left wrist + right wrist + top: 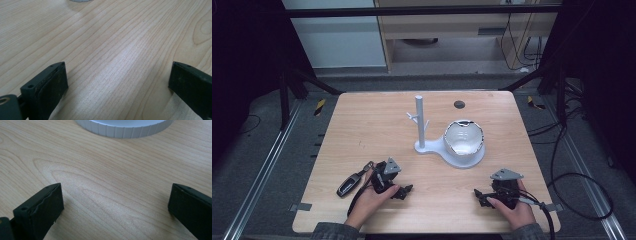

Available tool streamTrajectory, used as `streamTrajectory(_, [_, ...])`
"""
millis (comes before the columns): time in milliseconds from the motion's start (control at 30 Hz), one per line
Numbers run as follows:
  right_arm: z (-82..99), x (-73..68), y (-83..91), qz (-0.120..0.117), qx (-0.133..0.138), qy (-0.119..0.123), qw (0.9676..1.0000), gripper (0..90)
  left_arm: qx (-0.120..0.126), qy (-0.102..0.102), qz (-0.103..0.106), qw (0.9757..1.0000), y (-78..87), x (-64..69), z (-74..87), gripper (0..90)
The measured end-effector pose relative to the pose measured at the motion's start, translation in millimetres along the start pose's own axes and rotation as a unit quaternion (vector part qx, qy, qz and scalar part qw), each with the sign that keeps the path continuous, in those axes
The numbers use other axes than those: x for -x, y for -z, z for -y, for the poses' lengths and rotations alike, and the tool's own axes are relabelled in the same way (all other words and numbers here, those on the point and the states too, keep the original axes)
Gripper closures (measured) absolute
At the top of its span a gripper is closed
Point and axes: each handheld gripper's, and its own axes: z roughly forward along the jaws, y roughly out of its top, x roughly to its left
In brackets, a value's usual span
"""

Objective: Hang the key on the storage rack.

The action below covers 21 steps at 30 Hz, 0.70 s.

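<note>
From the high view, we rest both grippers on the near part of the table [362, 120], each held in a hand. Our left gripper [404, 190] sits near left, our right gripper [478, 194] near right, well apart from each other. Neither holds anything. We judge that the work has not yet begun: this looks like the resting pose ahead of a first reach.

The thing nearest our left gripper is a key fob [352, 182], lying flat just to its left, with a small piece at its far end. Farther off, mid-table, stands a white stand [432, 146] with an upright peg post and a round dish that holds a bowl [463, 136]. We judge that the next move calls for turning the left gripper toward the fob, since its jaws now point right, away from it. The fob lies flat, so a pinch across its edges will need a low approach.

In the left gripper view, the jaws stand wide apart, released, over bare wood. A sliver of the stand's base [78, 0] shows at the far edge.

In the right gripper view, the jaws are likewise spread and empty. The ribbed rim of the base [125, 128] lies just beyond them; nothing stands between.
</note>
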Motion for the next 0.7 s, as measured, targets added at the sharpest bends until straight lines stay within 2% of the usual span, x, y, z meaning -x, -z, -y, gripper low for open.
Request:
streamTrajectory(500, [0.4, -0.9, 0.3, 0.003, 0.000, -0.003, 1.0000, 0.4, 0.004, 0.000, 0.003, 1.0000, -2.0, -0.1, -0.5, 0.0])
streamTrajectory(567, [0.4, -0.9, 0.2, 0.003, 0.001, -0.003, 1.0000, 0.4, 0.002, -0.003, 0.002, 1.0000, -1.4, 0.3, -1.1, 0.1])
streamTrajectory(633, [0.4, -0.9, 0.3, 0.003, 0.001, -0.003, 1.0000, 0.4, -0.001, -0.005, 0.003, 1.0000, -0.2, 1.0, -1.8, 3.9])
streamTrajectory(700, [0.4, -0.9, 0.3, 0.003, 0.001, -0.003, 1.0000, 0.4, -0.007, -0.019, -0.001, 0.9998, 4.6, 4.7, -4.3, 4.2])
